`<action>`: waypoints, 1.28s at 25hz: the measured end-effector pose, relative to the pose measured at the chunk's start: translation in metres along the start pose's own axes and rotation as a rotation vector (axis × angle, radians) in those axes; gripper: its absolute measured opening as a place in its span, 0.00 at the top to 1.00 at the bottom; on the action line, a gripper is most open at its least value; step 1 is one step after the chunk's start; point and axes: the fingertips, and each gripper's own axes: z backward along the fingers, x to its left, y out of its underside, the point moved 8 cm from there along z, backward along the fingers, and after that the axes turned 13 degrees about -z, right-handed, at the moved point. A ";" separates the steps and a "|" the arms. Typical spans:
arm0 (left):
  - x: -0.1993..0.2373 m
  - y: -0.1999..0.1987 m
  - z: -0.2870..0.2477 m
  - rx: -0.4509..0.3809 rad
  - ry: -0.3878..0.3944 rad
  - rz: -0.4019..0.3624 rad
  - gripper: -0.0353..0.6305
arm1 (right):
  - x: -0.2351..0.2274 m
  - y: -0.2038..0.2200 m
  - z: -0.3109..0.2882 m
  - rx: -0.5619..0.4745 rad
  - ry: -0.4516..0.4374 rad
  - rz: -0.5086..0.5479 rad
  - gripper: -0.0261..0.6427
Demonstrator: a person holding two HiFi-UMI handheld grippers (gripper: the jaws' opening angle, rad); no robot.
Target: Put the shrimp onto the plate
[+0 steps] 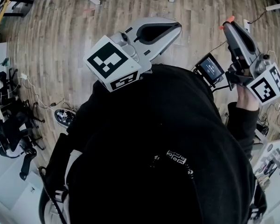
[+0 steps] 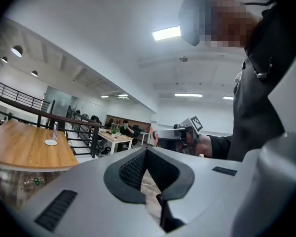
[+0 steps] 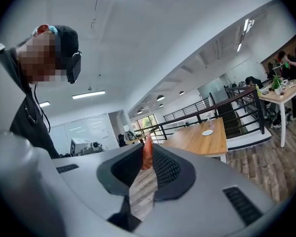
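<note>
Both tools are held up in front of the person's dark top, above the wooden floor (image 1: 60,55). The right hand-held gripper (image 3: 148,148) pinches the orange shrimp (image 3: 146,158) narrowly at its jaw tips. The left hand-held gripper (image 2: 147,151) is closed with nothing in it. A small white plate (image 3: 207,132) sits well away on a wooden surface (image 3: 195,143), near its railing-side edge, with a bottle (image 3: 210,124) just beside it.

The floor (image 1: 51,45) is viewed from the head, steeply downward past a black-clad torso (image 1: 168,148). Each gripper view is aimed upward along its own near fingers (image 2: 131,172); a distant wooden tabletop (image 2: 24,149) is shared by both.
</note>
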 end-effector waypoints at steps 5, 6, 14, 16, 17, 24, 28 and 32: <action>0.012 0.002 0.001 0.021 0.016 0.022 0.94 | -0.012 -0.001 -0.013 0.032 0.008 -0.030 0.86; 0.012 0.003 0.002 0.024 0.026 0.023 0.94 | -0.013 0.000 -0.016 0.033 0.010 -0.043 0.86; 0.043 0.001 0.003 0.007 0.025 -0.027 0.94 | -0.012 -0.013 -0.031 0.006 0.044 -0.019 0.86; 0.054 0.001 -0.001 0.006 0.029 -0.040 0.94 | -0.014 -0.016 -0.038 0.012 0.055 -0.007 0.86; 0.059 0.001 -0.003 0.006 0.034 -0.038 0.94 | -0.016 -0.018 -0.041 0.010 0.064 -0.007 0.86; 0.125 0.015 -0.013 -0.005 0.004 -0.003 0.94 | -0.045 -0.031 -0.084 -0.009 0.086 -0.036 0.86; 0.161 0.018 -0.009 0.014 -0.006 0.030 0.94 | -0.048 -0.043 -0.109 -0.017 0.090 -0.035 0.86; 0.199 0.024 -0.006 0.030 -0.030 0.076 0.94 | -0.054 -0.057 -0.145 -0.016 0.089 -0.054 0.86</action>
